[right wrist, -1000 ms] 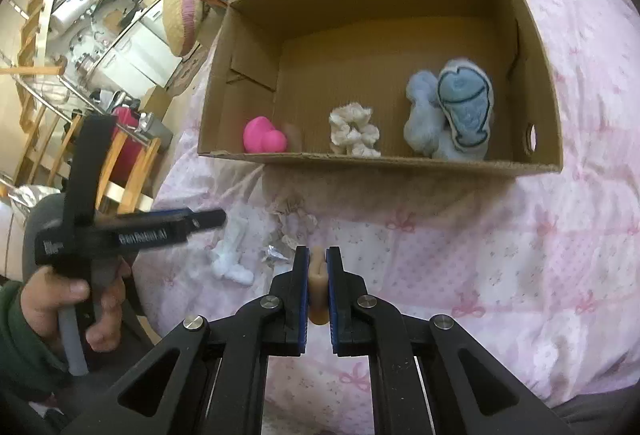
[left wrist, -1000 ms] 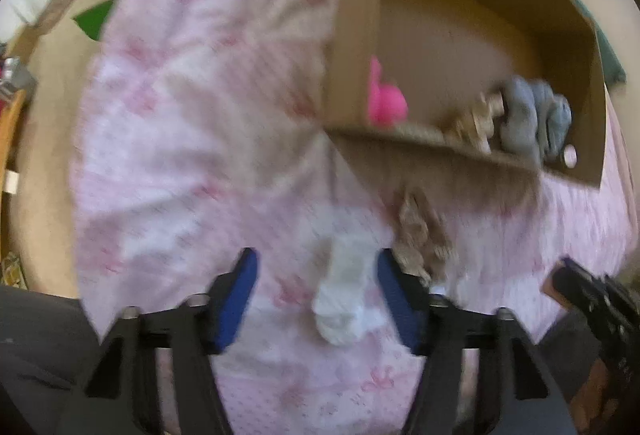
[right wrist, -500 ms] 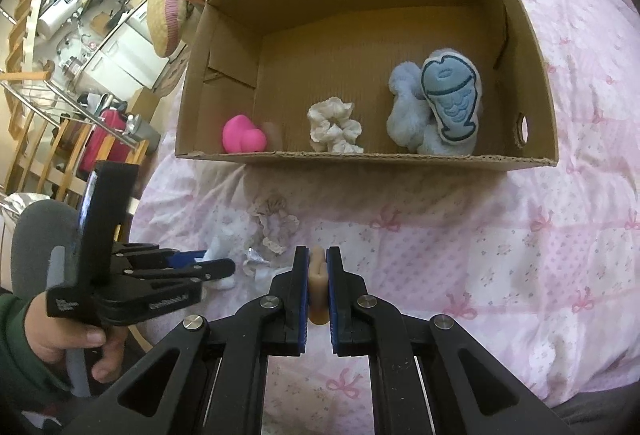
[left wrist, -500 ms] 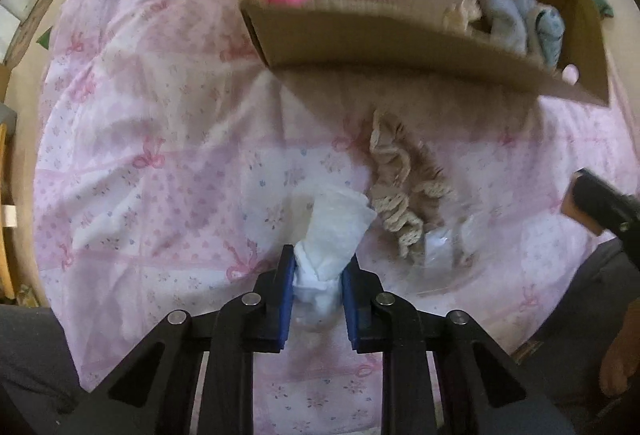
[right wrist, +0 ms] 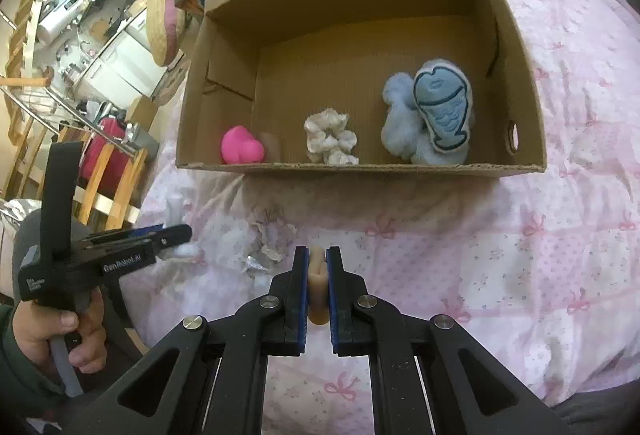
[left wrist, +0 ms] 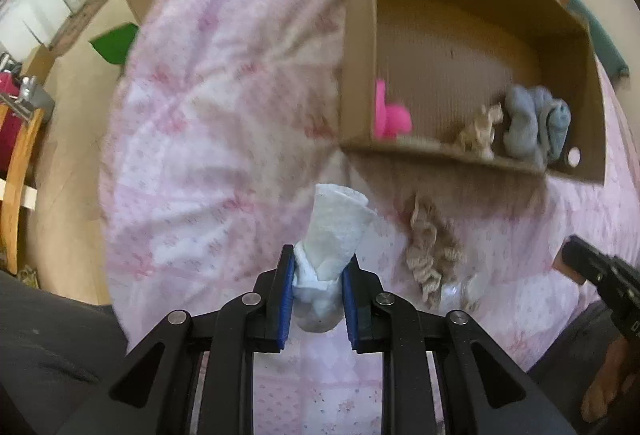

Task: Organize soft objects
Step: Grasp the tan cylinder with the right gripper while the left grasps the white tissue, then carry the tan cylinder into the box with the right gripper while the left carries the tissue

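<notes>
Two grippers are busy now. My left gripper [left wrist: 318,293], low in the middle of its frame, is clamped on a white sock [left wrist: 334,235]; the jaws have just been closing, and the sock is squeezed between the blue pads, its free end sticking up toward the box. My right gripper [right wrist: 318,289], low centre of its own frame, is pressed together on a small beige piece [right wrist: 318,285]; I cannot tell what it is.

I judge the step is to carry the sock into the box [right wrist: 360,169]. To do it well, I think I should lift enough that the sock clears the near wall, and release only when it is over the free floor, not on the rim. The grip is near one end, so the sock may swing or slip.

On the quilt [left wrist: 208,155], right of the sock, a beige scrunchie [left wrist: 434,251] waits outside the box.

Inside the box, along the near wall: a pink toy [right wrist: 242,151] at the left, a white scrunchie [right wrist: 330,137] in the middle, a blue plush [right wrist: 430,115] at the right. Much floor behind them is bare.
</notes>
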The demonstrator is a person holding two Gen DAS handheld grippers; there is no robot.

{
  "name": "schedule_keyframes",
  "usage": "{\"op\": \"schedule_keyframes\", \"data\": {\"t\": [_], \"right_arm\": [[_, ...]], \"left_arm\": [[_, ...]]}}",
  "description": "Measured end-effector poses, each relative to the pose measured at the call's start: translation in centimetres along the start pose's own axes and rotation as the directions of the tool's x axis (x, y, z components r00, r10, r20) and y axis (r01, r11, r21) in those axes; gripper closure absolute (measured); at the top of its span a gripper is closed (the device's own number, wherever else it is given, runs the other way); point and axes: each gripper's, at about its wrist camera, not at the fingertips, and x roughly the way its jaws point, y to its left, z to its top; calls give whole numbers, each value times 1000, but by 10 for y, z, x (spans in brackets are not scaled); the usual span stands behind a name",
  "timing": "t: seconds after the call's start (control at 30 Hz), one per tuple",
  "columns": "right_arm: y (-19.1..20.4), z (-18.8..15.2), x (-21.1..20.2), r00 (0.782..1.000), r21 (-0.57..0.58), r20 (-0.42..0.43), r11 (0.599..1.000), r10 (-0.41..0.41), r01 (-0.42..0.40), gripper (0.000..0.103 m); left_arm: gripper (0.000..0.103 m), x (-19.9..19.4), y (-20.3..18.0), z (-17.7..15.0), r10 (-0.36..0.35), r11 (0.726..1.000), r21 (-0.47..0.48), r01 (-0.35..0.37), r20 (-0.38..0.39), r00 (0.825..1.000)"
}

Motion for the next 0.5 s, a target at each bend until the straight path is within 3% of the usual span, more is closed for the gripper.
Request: {"op": "schedule_keyframes", "data": {"t": [0.13,0.3,0.4,0.5], "right_arm": [[2,4,-23,996,4,92,1000,14,-15,93],[15,21,-65,967,-39,249,998,53,-44,93],[18,38,-79,949,-59,314,998,45,-27,93],[14,56,-81,937,-61,349,998,19,2,93]], "left_arm": [[84,-34,-2,8,10,1000,2,-11,123,992],[83,-66,-17,32,6,1000,18,-11,262,965],[83,-75,-22,43,34,999,28,-45,306,951],[83,-75,-23,64,17,1000,16,-23,301,954]]}}
